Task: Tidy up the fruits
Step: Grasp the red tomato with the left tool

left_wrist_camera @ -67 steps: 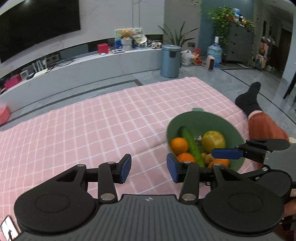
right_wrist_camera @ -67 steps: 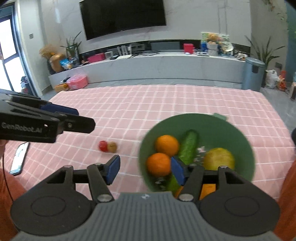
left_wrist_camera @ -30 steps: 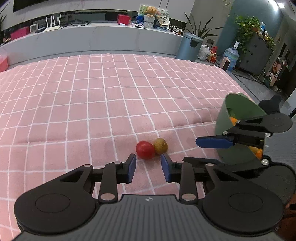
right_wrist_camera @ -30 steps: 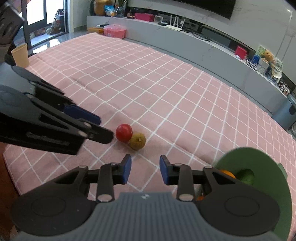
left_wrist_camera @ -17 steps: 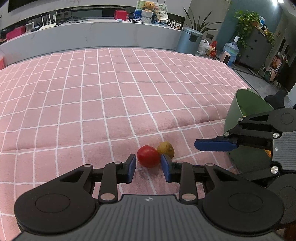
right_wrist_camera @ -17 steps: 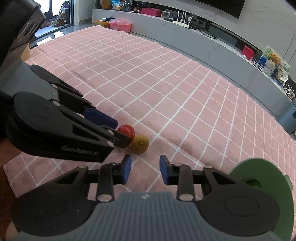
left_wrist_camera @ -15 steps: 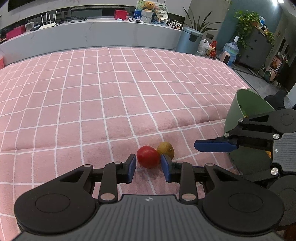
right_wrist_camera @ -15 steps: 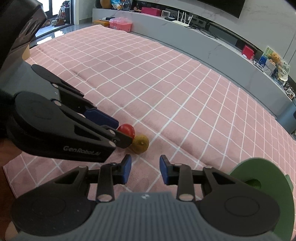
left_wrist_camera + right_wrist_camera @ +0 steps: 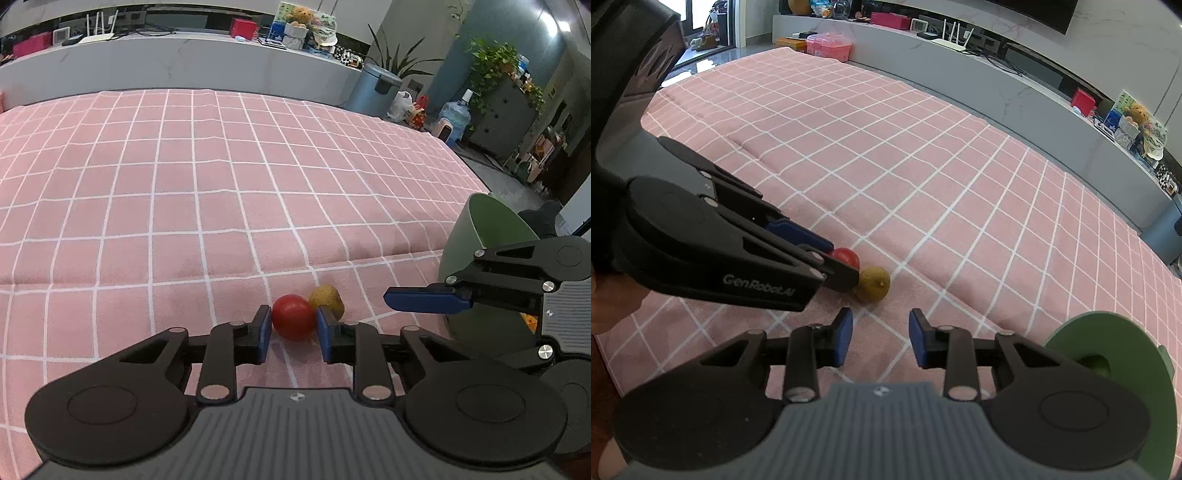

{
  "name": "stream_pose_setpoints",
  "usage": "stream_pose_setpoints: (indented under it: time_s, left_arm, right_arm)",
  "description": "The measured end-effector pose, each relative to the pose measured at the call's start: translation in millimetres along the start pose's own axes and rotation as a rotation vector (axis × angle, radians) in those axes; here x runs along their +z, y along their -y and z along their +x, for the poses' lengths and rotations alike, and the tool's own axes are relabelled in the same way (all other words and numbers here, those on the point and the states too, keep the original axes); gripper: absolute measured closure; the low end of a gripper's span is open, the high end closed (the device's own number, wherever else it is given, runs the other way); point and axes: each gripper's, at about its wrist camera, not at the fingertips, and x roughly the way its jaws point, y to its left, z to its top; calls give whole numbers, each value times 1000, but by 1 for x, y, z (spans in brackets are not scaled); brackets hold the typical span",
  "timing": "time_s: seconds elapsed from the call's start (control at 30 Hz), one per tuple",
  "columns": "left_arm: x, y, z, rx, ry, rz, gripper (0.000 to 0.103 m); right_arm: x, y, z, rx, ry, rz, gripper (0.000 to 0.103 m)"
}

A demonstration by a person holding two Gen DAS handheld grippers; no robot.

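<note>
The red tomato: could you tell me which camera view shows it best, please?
The left wrist view: the red tomato sits unobstructed between the left gripper fingers. In the right wrist view that gripper hides most of it.

We are holding our left gripper (image 9: 293, 328) low and level, its two blue pads (image 9: 264, 332) sitting close on either side of a small red fruit (image 9: 293, 322), touching or nearly so. We are keeping our right gripper (image 9: 881, 341) just beside it, pointing forward, its fingers (image 9: 842, 338) spread apart with nothing between them.
</note>
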Motion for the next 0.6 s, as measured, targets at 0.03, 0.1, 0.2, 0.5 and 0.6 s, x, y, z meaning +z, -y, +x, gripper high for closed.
stream_pose_setpoints:
  time_s: [0.03,0.1,0.2,0.5,0.6]
  left_arm:
    - [-1,0,-2,6,1,-1,74]
    - [-1,2,-7,19,1,3,74]
    - [-2,1,-16,63,-19,7,74]
    - [-4,-13,-19,85,-65,-40,72]
    - [-6,-18,-16,54,-67,-78,72]
  right_arm:
    - [0,0,0,0,0,2,74]
    - [1,0,1,4,4,12,74]
    - [2,-1,2,9,11,23,74]
    - [7,-8,7,34,24,33,74]
    - [7,-10,6,39,36,21,74]
